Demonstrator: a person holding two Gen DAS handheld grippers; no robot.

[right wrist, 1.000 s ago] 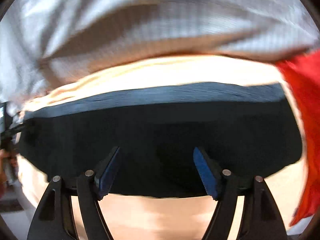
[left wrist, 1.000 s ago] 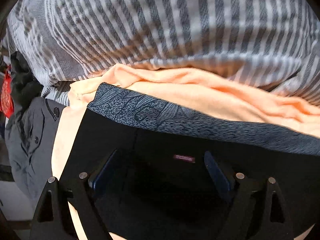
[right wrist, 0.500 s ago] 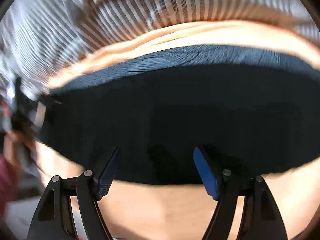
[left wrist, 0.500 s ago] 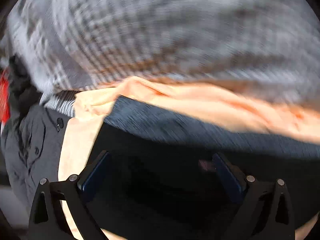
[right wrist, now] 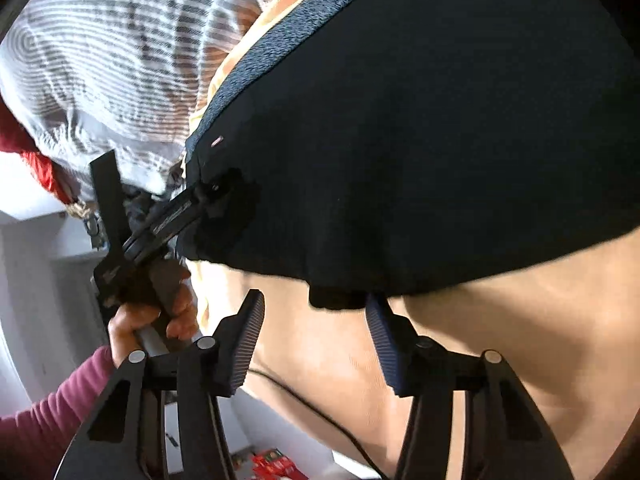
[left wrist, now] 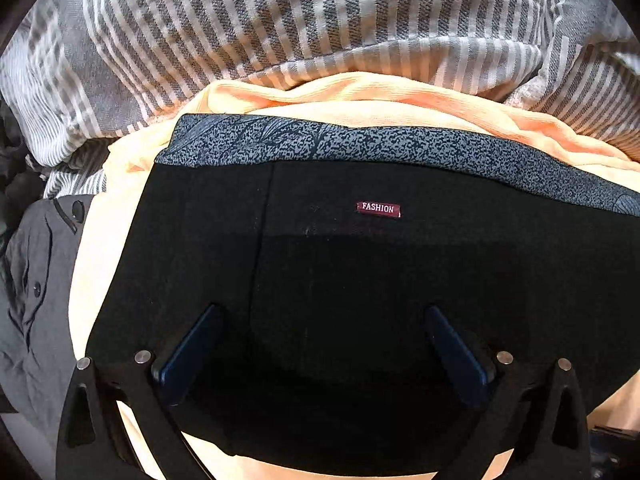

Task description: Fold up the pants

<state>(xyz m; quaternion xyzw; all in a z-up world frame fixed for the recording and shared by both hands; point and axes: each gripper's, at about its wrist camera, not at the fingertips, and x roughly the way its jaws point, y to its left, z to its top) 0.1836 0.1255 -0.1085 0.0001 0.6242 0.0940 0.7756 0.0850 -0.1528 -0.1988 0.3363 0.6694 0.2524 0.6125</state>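
Two hand-held grippers, left (left wrist: 320,344) and right (right wrist: 316,320), both released; pants (left wrist: 360,272) ahead look soft, limp; grab hem corners.

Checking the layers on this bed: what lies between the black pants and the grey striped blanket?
In the left wrist view, a peach-orange cloth lies under the black pants and shows as a band between their patterned waistband and the grey striped blanket.

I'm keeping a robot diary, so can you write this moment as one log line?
task: fold pants | left hand-held gripper: open over black pants | right hand-held gripper: open at pants edge | surface: orange cloth
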